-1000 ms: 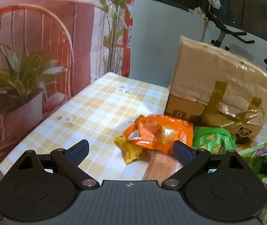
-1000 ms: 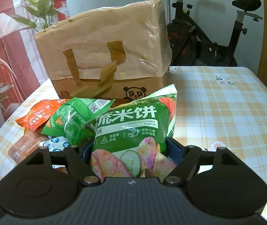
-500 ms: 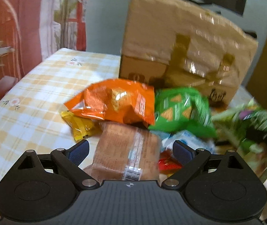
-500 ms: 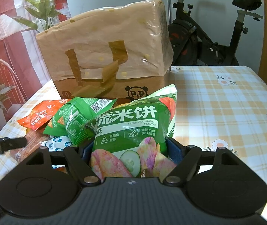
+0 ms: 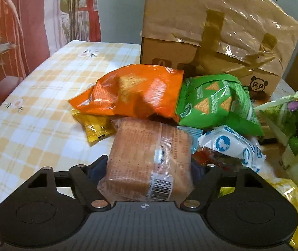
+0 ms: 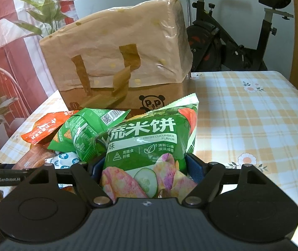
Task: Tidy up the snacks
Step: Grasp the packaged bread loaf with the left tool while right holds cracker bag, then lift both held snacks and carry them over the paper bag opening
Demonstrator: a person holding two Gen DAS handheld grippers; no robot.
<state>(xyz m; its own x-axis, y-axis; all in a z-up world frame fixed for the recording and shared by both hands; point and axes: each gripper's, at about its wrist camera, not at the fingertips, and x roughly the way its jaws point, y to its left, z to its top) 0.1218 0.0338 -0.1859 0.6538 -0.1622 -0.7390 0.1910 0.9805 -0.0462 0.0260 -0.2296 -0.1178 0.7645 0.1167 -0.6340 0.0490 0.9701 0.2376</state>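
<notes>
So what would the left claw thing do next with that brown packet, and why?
Probably finish closing, then lift a little. The left gripper has its jaws closing around the brown biscuit packet, which lies between them with its far end tucked under the orange bag. A small lift should free it from the pile. The right gripper already holds the green rice cracker bag.

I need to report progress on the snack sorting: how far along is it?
Nothing looks sorted yet. The right tool is clamped on the cucumber rice-cracker bag. The left tool is closing around the brown biscuit pack. The orange bag, green chip bag, yellow packet and white-blue packet lie heaped before the paper bag.
</notes>
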